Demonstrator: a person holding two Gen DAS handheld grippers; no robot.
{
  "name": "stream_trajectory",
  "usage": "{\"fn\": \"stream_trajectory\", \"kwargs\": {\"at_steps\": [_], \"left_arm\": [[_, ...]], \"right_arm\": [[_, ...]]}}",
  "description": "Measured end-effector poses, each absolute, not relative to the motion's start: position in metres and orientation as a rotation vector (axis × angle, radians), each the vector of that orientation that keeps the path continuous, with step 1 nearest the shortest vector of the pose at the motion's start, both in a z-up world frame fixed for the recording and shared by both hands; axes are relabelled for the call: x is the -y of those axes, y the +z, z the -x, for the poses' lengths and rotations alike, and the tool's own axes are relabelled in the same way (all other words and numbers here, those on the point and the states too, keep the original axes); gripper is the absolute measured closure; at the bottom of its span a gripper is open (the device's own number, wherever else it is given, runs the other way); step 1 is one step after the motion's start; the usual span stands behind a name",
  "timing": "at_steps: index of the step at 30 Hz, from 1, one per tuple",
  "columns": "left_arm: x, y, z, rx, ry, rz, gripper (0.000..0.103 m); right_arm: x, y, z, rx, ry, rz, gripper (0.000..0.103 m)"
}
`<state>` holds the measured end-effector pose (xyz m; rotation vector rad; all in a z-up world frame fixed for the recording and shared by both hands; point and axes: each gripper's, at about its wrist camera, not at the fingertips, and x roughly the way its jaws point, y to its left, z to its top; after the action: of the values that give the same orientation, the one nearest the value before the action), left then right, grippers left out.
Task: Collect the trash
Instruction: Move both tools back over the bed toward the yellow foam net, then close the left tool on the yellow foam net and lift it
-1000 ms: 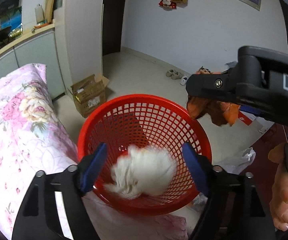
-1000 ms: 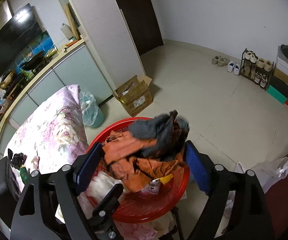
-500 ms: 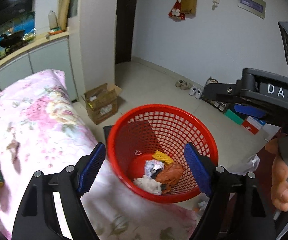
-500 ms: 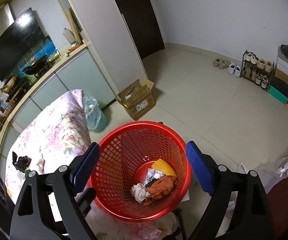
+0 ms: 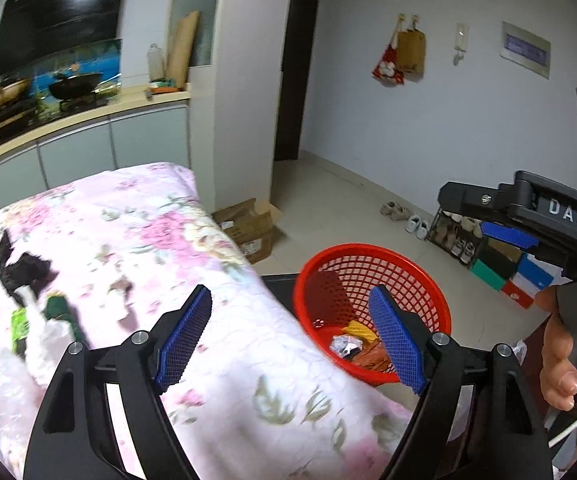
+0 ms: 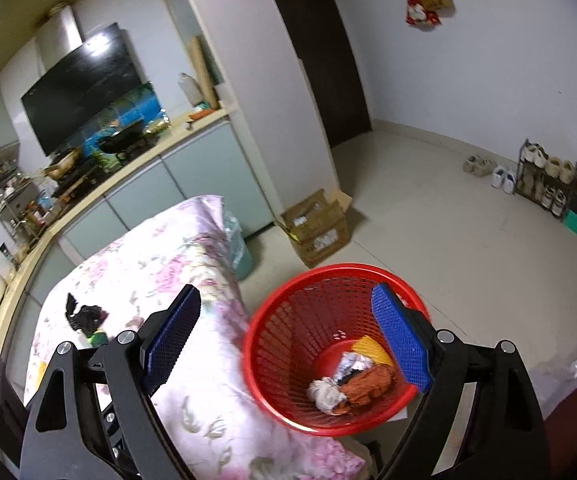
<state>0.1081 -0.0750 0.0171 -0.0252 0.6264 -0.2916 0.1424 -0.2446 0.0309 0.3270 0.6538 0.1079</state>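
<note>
Left wrist view, "DAS" lettering on right gripper (image 5: 506, 236), both grippers' fingers spread, nothing held, red basket (image 5: 372, 256) below.

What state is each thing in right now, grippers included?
Left gripper: open, empty.
Right gripper: open, empty.
Red basket: upright, trash lying at the bottom.
Cardboard box: flaps open, on the floor.
Black scrap: lying on the floral cover.

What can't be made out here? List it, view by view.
- Left wrist view: the scraps at the left edge of the floral cloth are blurred and cut off by the frame.
- Both views: the left claw and the right claw each cover part of the red basket.
- Right wrist view: the dark item is too small to identify.
</note>
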Motion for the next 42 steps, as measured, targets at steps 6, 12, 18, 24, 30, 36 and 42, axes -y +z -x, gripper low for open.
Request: {"fn": "stream_trajectory", "kwargs": {"at_steps": [6,12,18,24,30,36,42], "left_arm": [[0.032,0.028,-0.088,-0.601,-0.213,0.055,0.025],[-0.029,0.043,-0.068,-0.574,-0.105,0.115,0.025],[-0.105,0.058,-0.044,-0.540,0.042,0.166,0.025],[-0.177,0.057,-0.025,-0.508,0.186,0.253,0.025],[-0.216,0.032,-0.028,-0.559,0.224,0.323,0.025],[-0.217,0.002,-0.049,-0.632,0.166,0.351,0.025],[-0.208,-0.016,-0.057,-0.669,0.128,0.337,0.027]], "right_arm": [[0.220,0.037,-0.133,-0.635,0.181,-0.284,0.018],[0.200,0.034,-0.129,-0.648,0.214,-0.241,0.018],[0.183,0.029,-0.126,-0.662,0.238,-0.202,0.018],[0.175,0.024,-0.125,-0.677,0.254,-0.186,0.018],[0.166,0.018,-0.123,-0.695,0.271,-0.171,0.018],[0.149,0.009,-0.123,-0.720,0.298,-0.134,0.018],[0.141,-0.001,-0.125,-0.752,0.304,-0.123,0.018]]}}
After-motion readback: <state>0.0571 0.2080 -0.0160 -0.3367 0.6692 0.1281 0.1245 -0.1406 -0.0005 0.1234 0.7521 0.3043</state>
